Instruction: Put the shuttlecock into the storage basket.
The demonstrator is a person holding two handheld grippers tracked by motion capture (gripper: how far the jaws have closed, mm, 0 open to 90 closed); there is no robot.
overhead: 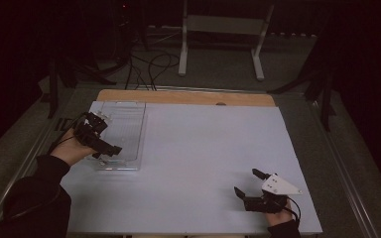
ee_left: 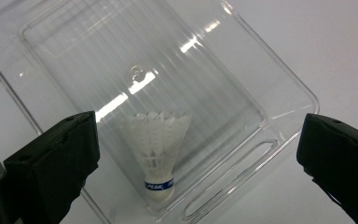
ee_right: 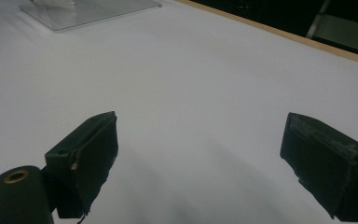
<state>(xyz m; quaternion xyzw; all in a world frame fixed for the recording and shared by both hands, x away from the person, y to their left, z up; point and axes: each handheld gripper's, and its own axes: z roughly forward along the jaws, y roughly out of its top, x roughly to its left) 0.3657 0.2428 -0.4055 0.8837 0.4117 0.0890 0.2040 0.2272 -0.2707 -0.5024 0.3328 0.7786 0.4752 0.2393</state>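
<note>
A white feather shuttlecock (ee_left: 158,149) with a blue band round its cork lies inside a clear plastic tray (ee_left: 242,88), cork toward the end with the slotted rim. My left gripper (ee_left: 199,133) hovers above that end, jaws wide open, nothing between them. From above, the left gripper (overhead: 108,151) sits over the near end of the tray (overhead: 129,119) at the table's left. Near the front right corner my right gripper (overhead: 245,181) is open and empty, low over the white table top; its own view shows the right gripper (ee_right: 200,140) with bare surface between the jaws.
The white table surface (overhead: 203,148) has a wooden strip (overhead: 188,96) along its far edge. The tray's corner (ee_right: 88,11) appears far off in the right gripper view. Behind the table stand a white frame (overhead: 223,29) and cables (overhead: 149,69) on the floor.
</note>
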